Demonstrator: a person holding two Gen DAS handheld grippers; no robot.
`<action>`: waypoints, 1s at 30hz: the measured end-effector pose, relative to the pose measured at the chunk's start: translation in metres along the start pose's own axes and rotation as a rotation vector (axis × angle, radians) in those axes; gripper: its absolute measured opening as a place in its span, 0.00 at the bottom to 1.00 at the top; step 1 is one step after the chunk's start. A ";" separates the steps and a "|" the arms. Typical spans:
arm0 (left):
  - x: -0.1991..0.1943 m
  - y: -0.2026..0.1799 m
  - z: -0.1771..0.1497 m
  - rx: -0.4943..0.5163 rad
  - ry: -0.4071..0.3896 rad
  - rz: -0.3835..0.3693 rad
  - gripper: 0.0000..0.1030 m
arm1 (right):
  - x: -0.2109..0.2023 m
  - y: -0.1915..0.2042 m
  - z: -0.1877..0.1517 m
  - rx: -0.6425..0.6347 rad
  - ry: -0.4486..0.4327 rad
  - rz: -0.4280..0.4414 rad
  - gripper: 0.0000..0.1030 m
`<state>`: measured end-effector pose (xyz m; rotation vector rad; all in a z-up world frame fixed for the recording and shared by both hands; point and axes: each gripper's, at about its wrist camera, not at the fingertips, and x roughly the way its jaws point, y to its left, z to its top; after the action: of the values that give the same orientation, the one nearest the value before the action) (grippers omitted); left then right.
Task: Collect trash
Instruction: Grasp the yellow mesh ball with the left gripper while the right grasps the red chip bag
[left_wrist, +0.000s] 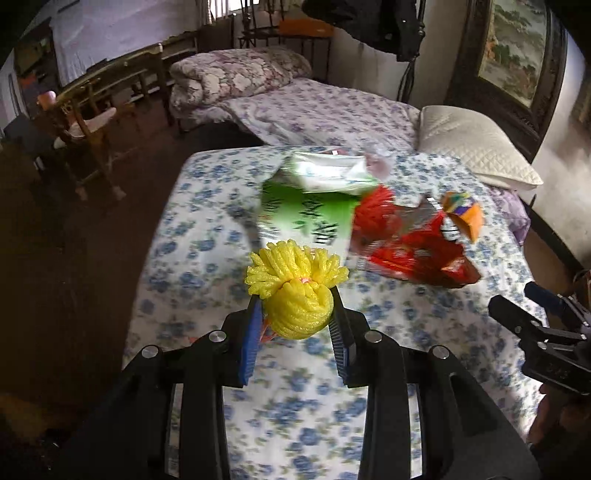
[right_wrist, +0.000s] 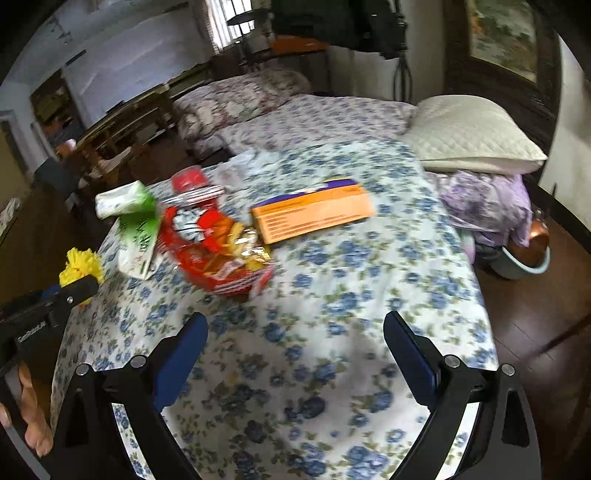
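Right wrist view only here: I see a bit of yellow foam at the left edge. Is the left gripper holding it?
Observer: Yes. The left gripper has the yellow foam net pinched between its blue pads, clear of the bed.
Operator: Anything else red behind the red snack bag?
Observer: A red foam net lies beside the green and white packet.
Operator: Right gripper carrying anything?
Observer: No, the right gripper is open and empty.

On the floral-sheeted bed (right_wrist: 332, 295), a red crinkled snack bag (right_wrist: 218, 254) lies between a green-and-white paper packet (right_wrist: 136, 225) and an orange flat cardboard box (right_wrist: 314, 214). A white quilted pillow (right_wrist: 472, 136) sits behind them.
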<state>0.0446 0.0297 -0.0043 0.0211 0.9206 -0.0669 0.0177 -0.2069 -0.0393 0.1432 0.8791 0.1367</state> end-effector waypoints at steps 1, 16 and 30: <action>0.001 0.002 0.000 -0.003 0.004 -0.002 0.34 | 0.001 0.003 0.001 -0.012 -0.001 0.007 0.91; 0.013 0.010 0.000 -0.059 0.065 -0.072 0.34 | 0.049 0.054 0.023 -0.163 0.068 0.028 0.79; 0.014 0.014 -0.001 -0.079 0.069 -0.086 0.35 | 0.016 0.056 0.018 -0.156 0.048 0.134 0.39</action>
<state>0.0526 0.0426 -0.0161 -0.0899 0.9921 -0.1101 0.0386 -0.1506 -0.0304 0.0535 0.9028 0.3337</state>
